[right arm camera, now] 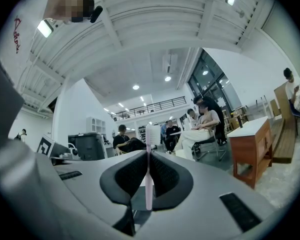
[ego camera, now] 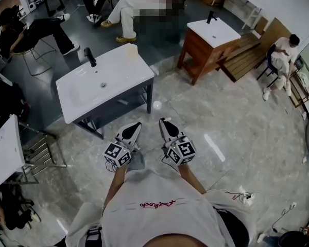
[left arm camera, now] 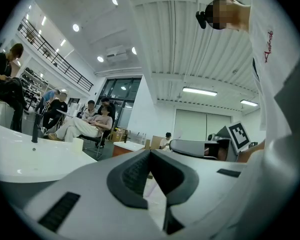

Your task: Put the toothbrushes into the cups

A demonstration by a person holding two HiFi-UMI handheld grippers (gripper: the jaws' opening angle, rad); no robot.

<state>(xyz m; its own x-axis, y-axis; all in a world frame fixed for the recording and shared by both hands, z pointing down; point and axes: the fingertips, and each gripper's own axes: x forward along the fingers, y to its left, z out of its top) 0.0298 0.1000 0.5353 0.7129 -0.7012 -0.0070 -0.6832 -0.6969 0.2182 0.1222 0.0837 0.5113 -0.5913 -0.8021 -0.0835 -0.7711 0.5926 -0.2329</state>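
Note:
My right gripper is shut on a pink toothbrush, which stands upright between the pads with its white bristle head above the jaw tips. My left gripper has its jaw tips together; a pale strip shows in the gap behind the pads, and I cannot tell what it is. In the head view both grippers, left and right, are held level side by side over the floor, just short of the white sink cabinet. A cream cup stands at that sink's far right corner, also visible as the cup.
A black faucet stands at the back of the white basin. A wooden cabinet with a second sink stands farther right. Several people sit on chairs behind the sinks. Glossy marble floor spreads to the right.

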